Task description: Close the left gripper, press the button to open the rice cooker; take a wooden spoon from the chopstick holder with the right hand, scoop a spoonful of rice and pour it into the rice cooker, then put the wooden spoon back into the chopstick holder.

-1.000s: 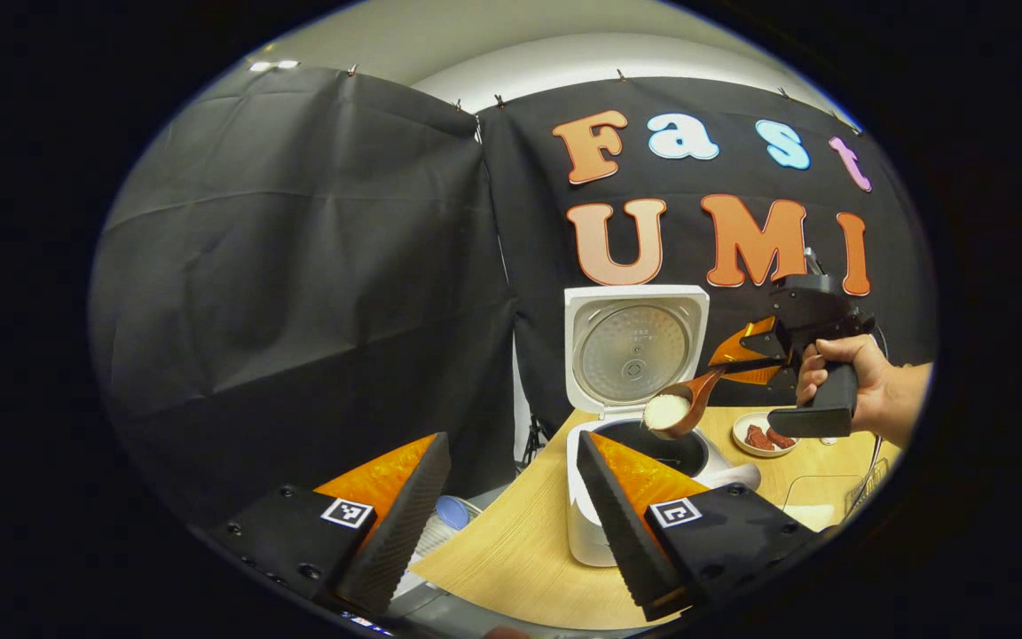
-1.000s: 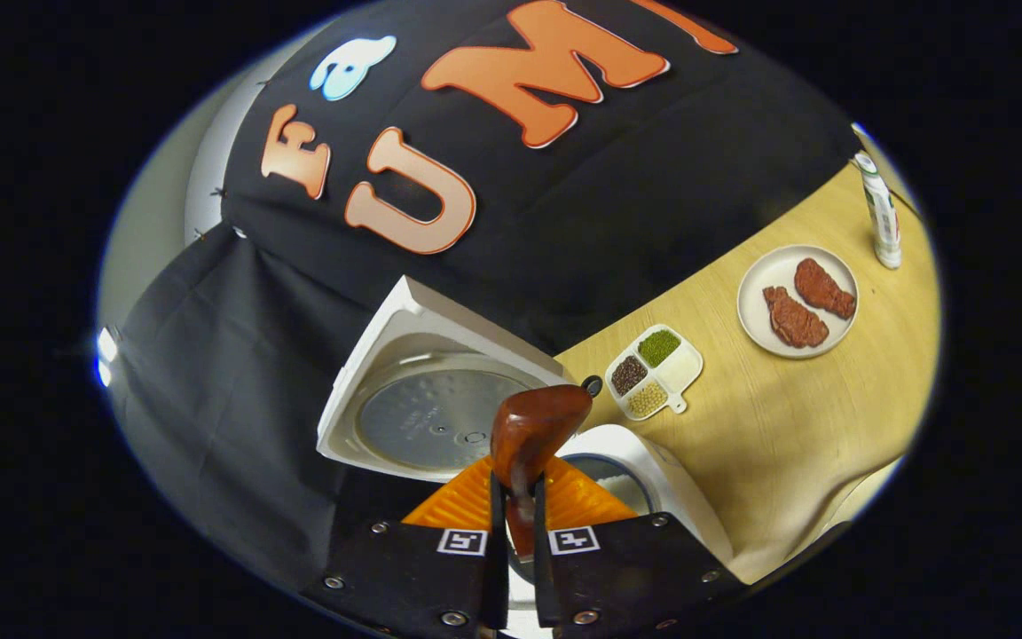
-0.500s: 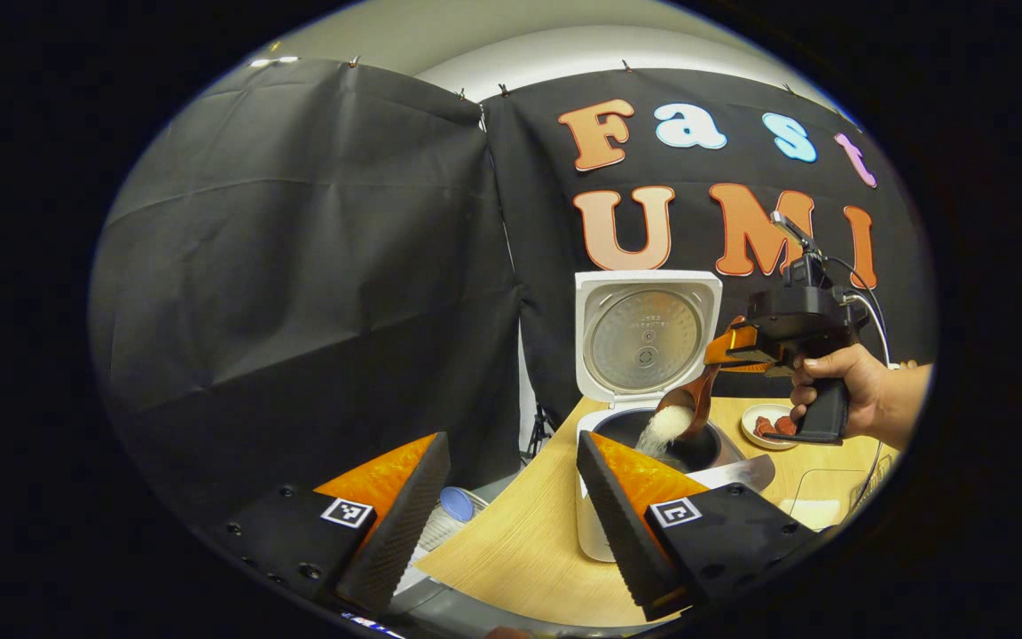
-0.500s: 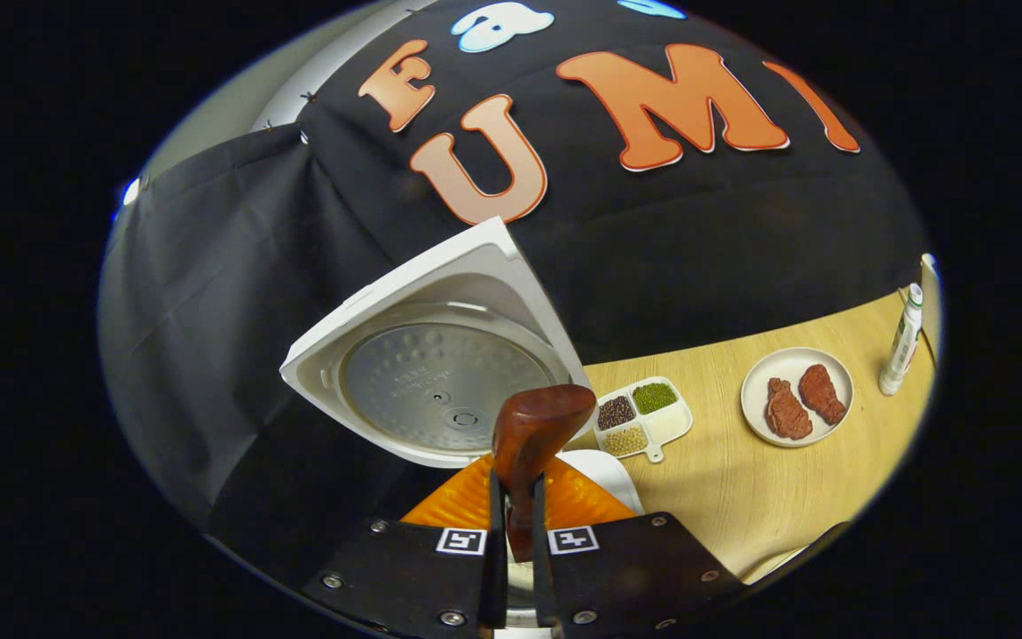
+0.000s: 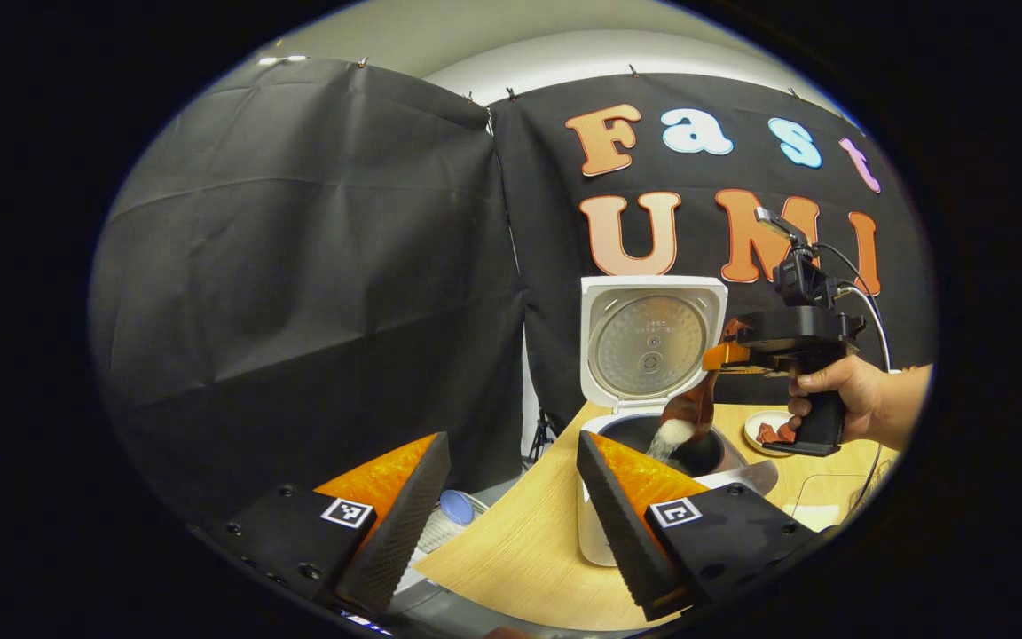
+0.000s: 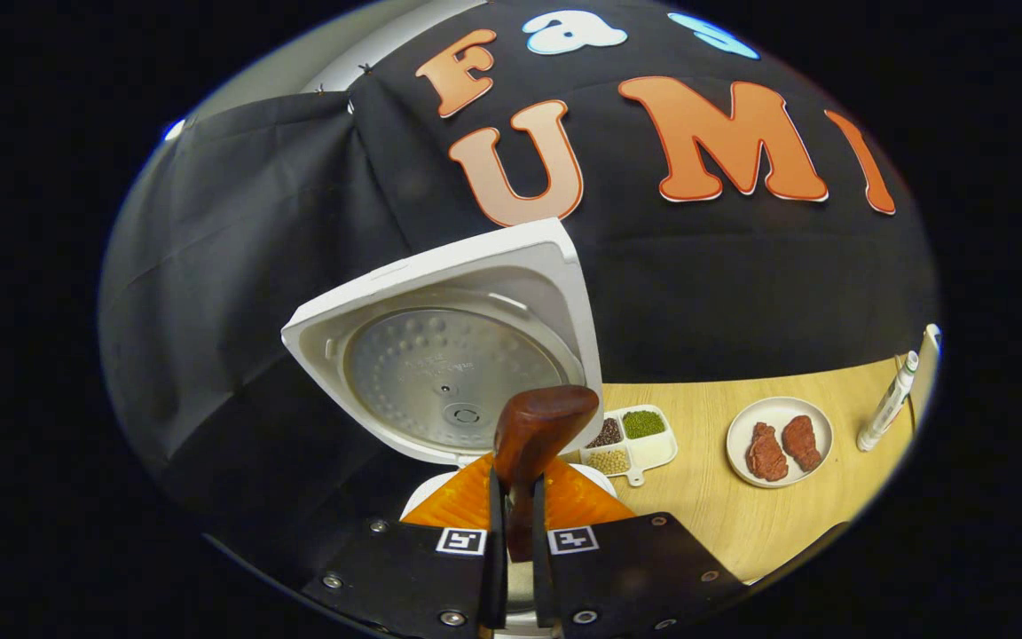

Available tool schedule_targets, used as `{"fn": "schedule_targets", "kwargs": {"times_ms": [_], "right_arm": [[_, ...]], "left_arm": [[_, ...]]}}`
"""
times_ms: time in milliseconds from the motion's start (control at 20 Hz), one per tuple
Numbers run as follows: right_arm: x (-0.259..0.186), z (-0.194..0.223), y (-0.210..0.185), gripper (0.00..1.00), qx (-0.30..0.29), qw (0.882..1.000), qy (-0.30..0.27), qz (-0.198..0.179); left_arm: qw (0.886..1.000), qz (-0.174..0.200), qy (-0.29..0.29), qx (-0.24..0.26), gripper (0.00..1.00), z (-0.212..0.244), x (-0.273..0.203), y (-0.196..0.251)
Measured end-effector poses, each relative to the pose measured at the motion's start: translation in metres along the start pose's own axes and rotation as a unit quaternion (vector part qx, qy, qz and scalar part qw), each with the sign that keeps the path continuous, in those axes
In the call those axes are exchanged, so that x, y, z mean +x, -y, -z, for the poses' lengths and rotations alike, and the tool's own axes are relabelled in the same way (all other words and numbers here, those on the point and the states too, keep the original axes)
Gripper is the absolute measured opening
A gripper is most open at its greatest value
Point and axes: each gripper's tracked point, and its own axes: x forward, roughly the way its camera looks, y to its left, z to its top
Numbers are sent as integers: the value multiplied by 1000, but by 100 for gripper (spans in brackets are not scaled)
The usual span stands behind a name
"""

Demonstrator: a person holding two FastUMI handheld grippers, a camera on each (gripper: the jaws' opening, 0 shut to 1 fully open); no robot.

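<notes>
The white rice cooker (image 5: pixel 595 524) stands on the wooden table with its lid (image 5: pixel 651 342) raised upright. In the left gripper view, a hand holds the right gripper (image 5: pixel 724 355) above the pot, shut on a brown wooden spoon (image 5: pixel 690 410) tipped downward, and white rice (image 5: pixel 671 437) pours from it into the dark inner pot (image 5: pixel 697 453). In the right gripper view, the right gripper (image 6: pixel 514 497) clamps the spoon's handle, and the back of the spoon bowl (image 6: pixel 542 426) points at the lid (image 6: pixel 449 355). My left gripper (image 5: pixel 511 497) hangs open near the table's edge, in front of the cooker.
On the table behind the cooker sit a divided dish of beans (image 6: pixel 631 439), a white plate with two pieces of meat (image 6: pixel 777 444) and a slim white bottle (image 6: pixel 885 404). A clear container with rice (image 5: pixel 817 501) stands right of the cooker. A blue-lidded item (image 5: pixel 453 508) lies below the table edge.
The right gripper has rolled the spoon from level to steeply tipped, and the rice heaped in it is now falling into the pot. The left gripper has stayed open and nearly still.
</notes>
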Motion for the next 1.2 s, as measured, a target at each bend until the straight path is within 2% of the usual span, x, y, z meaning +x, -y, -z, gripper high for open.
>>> {"fn": "schedule_targets", "kwargs": {"times_ms": [250, 500, 800, 1200], "right_arm": [[-2, -2, -6, 11, -64, 998, 13, 0], [-5, -4, -17, 11, -132, 991, 29, -5], [-10, 0, -35, 11, -218, 975, 48, -17], [-19, 2, -46, 11, -287, 955, 69, -19]], "left_arm": [[1000, 2, 1, -3, 98, 0, 4, 2], [1000, 4, 2, 0, 98, 1, 3, 2], [1000, 3, -1, -1, 98, 5, 3, 1], [1000, 10, 1, 4, 98, 5, -1, 1]]}}
